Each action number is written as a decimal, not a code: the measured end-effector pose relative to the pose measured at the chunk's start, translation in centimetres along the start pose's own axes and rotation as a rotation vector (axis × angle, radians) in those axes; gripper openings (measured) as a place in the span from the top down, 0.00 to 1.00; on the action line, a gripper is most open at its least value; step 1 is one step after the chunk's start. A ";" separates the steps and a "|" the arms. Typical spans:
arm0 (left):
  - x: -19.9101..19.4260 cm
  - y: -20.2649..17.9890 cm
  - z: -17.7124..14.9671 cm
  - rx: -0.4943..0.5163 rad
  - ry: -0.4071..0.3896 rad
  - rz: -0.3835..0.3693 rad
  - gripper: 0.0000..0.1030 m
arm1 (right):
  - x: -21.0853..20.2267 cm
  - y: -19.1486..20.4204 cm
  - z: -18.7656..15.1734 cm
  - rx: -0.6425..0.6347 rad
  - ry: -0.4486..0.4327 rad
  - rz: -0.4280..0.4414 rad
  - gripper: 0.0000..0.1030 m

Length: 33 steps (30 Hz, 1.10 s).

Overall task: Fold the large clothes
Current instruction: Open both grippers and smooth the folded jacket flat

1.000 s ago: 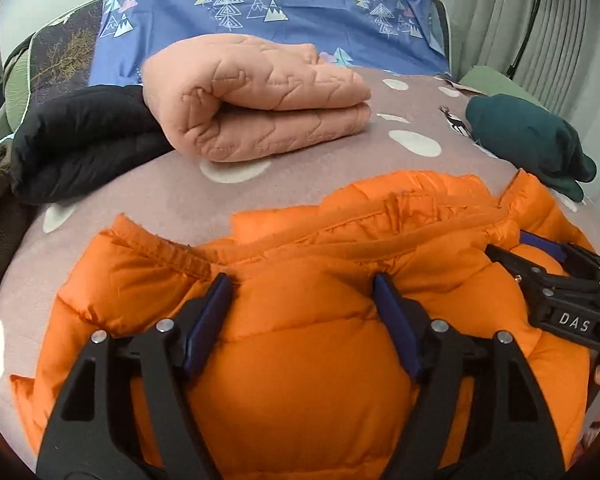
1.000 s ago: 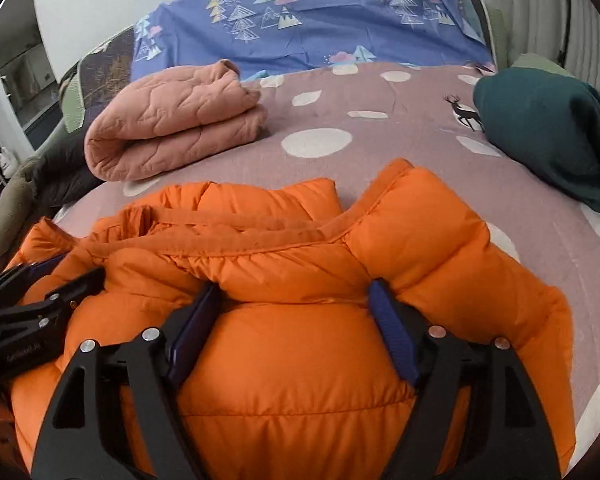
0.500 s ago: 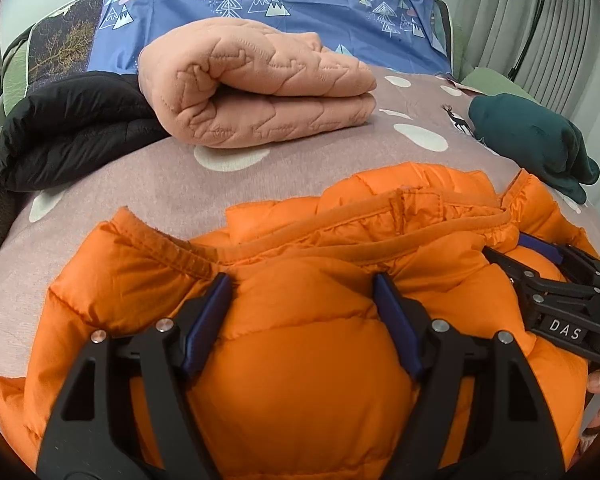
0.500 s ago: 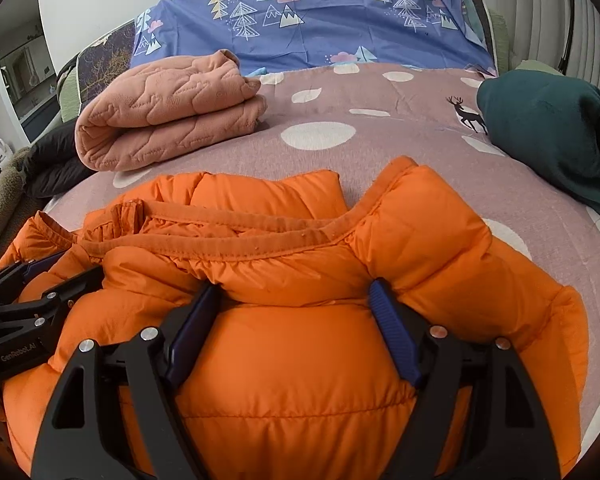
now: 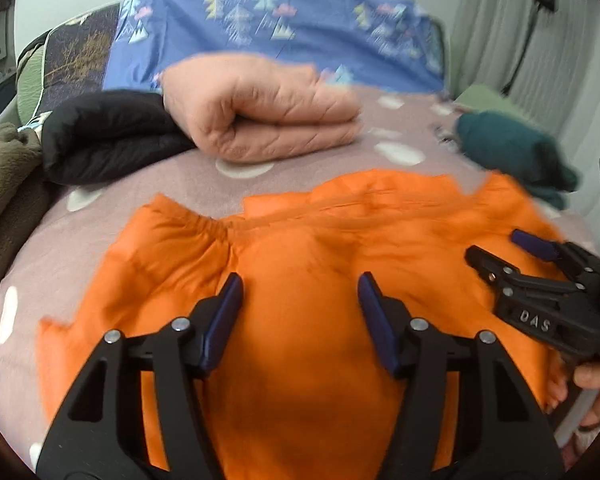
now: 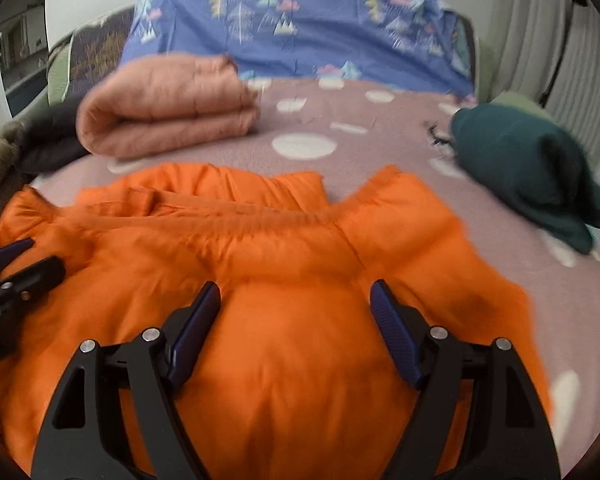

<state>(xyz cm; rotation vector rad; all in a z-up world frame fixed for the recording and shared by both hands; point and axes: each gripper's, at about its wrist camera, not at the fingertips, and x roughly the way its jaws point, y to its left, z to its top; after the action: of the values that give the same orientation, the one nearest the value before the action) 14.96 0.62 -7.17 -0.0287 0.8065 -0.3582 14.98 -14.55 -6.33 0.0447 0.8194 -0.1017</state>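
A puffy orange down jacket (image 5: 300, 248) lies folded on the mauve dotted bedspread (image 5: 140, 184), and shows in the right wrist view (image 6: 292, 248) too. My left gripper (image 5: 300, 292) is open, its fingers spread just over the jacket's near bulge. My right gripper (image 6: 296, 300) is open the same way over the jacket's right part. The right gripper also shows at the right edge of the left wrist view (image 5: 496, 252), and the left gripper shows at the left edge of the right wrist view (image 6: 28, 260). Neither grips cloth.
A folded pink quilted garment (image 5: 268, 112) lies at the back, with a black garment (image 5: 108, 132) and a brown fleece (image 5: 4, 168) to its left. A dark green garment (image 6: 532, 168) lies at the right. A blue tree-print sheet (image 6: 300, 28) covers the headboard.
Both grippers have drawn back and up from the jacket; their fingers no longer press into the padding. The jacket lies flatter, and the views are blurred by motion.
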 end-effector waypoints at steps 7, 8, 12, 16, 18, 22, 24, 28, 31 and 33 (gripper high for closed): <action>1.8 0.3 -3.3 0.048 0.062 0.053 0.27 | 1.2 -1.2 -3.8 0.024 0.013 0.011 0.15; 1.9 0.3 -3.5 0.056 0.050 0.057 0.27 | 1.2 -1.1 -3.7 0.025 0.010 -0.001 0.15; 2.1 -0.2 -3.4 0.084 0.064 0.099 0.27 | 1.6 -0.6 -3.7 -0.008 0.015 -0.034 0.14; 0.0 -0.2 -3.5 0.038 0.045 0.096 0.32 | -1.6 -1.4 -4.2 0.051 0.006 -0.008 0.16; -3.6 -0.4 -4.0 0.029 -0.015 0.042 0.32 | -4.8 -1.4 -5.2 0.090 -0.028 0.066 0.16; -7.0 -0.2 -5.8 0.048 -0.054 -0.059 0.30 | -6.5 -0.8 -8.2 0.030 -0.006 0.014 0.15; -3.8 0.0 -7.3 0.047 0.057 -0.033 0.28 | -4.0 -0.9 -9.8 0.038 0.041 0.015 0.10; -2.9 -1.0 -8.6 0.082 0.025 0.030 0.30 | -4.7 -1.1 -9.5 0.057 0.067 0.017 0.11; -5.8 -1.2 -8.5 0.048 0.001 -0.016 0.34 | -8.1 -1.4 -10.0 0.068 0.010 0.037 0.12; -7.7 -1.2 -8.9 0.071 -0.033 -0.034 0.32 | -9.7 -1.6 -10.6 0.043 -0.019 0.022 0.12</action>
<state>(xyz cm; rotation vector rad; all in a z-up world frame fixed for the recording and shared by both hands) 3.33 3.00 -7.76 0.0181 0.7607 -0.4178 0.56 -14.58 -6.49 0.0930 0.7975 -0.0985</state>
